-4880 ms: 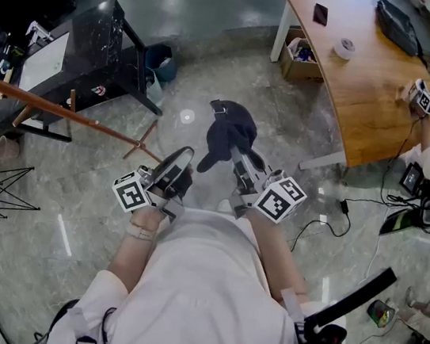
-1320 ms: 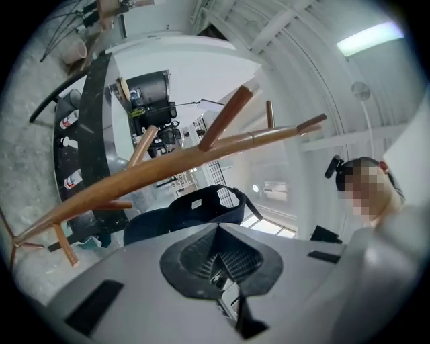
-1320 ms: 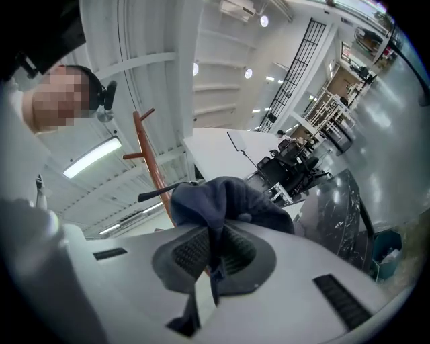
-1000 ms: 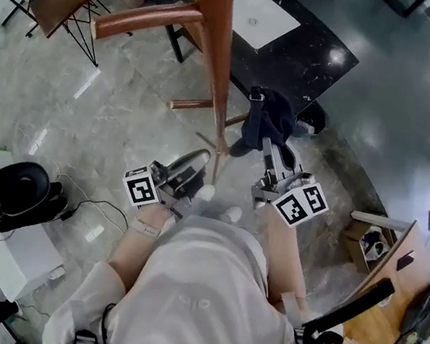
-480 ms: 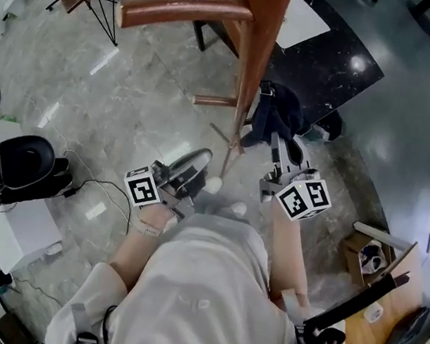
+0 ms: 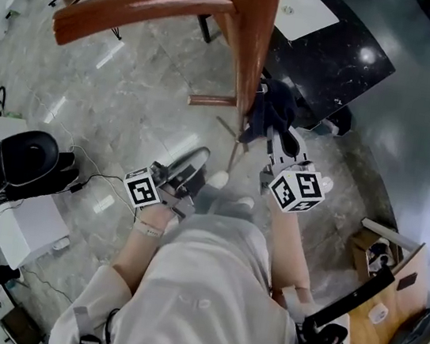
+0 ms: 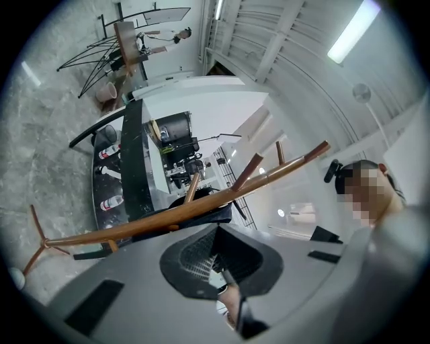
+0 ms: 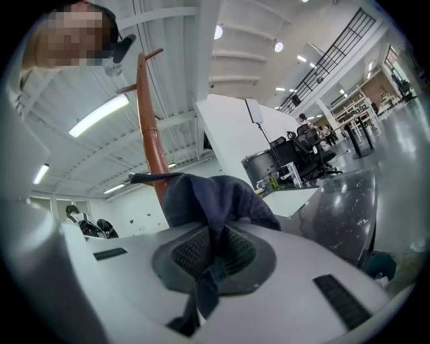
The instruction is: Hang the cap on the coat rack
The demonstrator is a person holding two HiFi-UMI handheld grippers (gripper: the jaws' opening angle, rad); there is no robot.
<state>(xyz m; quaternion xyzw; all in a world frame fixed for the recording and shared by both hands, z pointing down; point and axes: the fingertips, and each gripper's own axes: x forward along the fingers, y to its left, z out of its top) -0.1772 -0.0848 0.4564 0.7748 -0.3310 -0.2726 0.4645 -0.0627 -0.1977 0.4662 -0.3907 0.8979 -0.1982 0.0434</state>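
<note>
Cap (image 6: 275,110) stage: the approach, as I judge it; held up beside the rack, not yet on any peg.
Left claw (image 6: 194,164): nearest, low on the left. In the left gripper view its jaws are pressed together with nothing between them.
Right claw (image 6: 277,140): a little farther and to the right, raised higher. In the right gripper view its jaws are clamped on the dark fabric, and a strap (image 8: 205,289) trails down from the pads.
Cap position: bunched, dark blue, in the air at the right claw's tip, just right of the rack's pole. I cannot tell whether it touches the pole.
Coat rack (image 6: 247,36): brown wooden pole rising close to the head camera. One long peg (image 6: 136,5) sweeps off to the left, and the feet stand on the grey floor (image 6: 127,114).
Counter (image 6: 352,59): black, far right, beyond the rack, with a white sheet (image 6: 307,13) on it.
Next move: probably lift the cap above a peg's end, turn its hollow side toward the peg and lower it until it catches. Only then let the right jaws part; pinched this way, the cap sags and could slide off.
</note>
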